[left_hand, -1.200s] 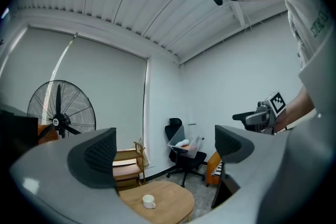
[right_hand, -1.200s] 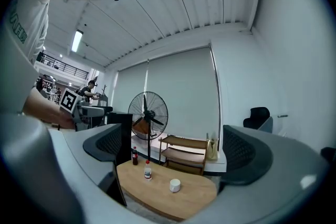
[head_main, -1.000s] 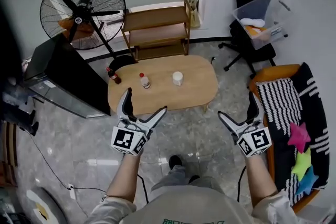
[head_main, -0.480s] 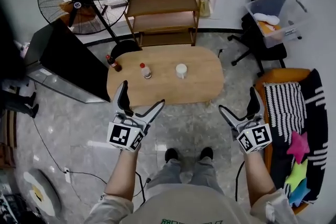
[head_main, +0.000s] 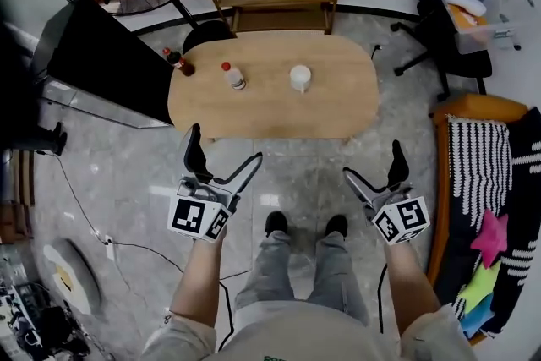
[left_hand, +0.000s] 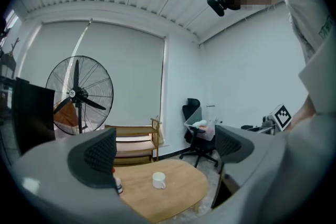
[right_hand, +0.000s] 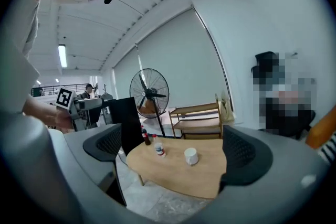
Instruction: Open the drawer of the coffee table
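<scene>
Well, the person stands just short of the coffee table (head_main: 270, 110), shoes on the marble floor (head_main: 292, 182) a little back from its near long edge. The left gripper (head_main: 226, 146) and the right gripper (head_main: 372, 161) are held out in front, both released, jaws wide apart with nothing between them. Neither touches the table. On the top sit a white cup (head_main: 299, 79), a small red-capped bottle (head_main: 235, 77) and a darker bottle (head_main: 175, 60) at the far left corner. I can't see the drawer itself from any angle; the top overhangs whatever front it has, so I'd guess it sits under one of the edges. To do this well, I'd say crouch and bring one gripper low enough to look beneath the rim, find the handle or lip, and close on it squarely. Then pull straight and level, slowly. A jerk could rock the light table and tip the cup or bottles. The other gripper could steady the tabletop.
</scene>
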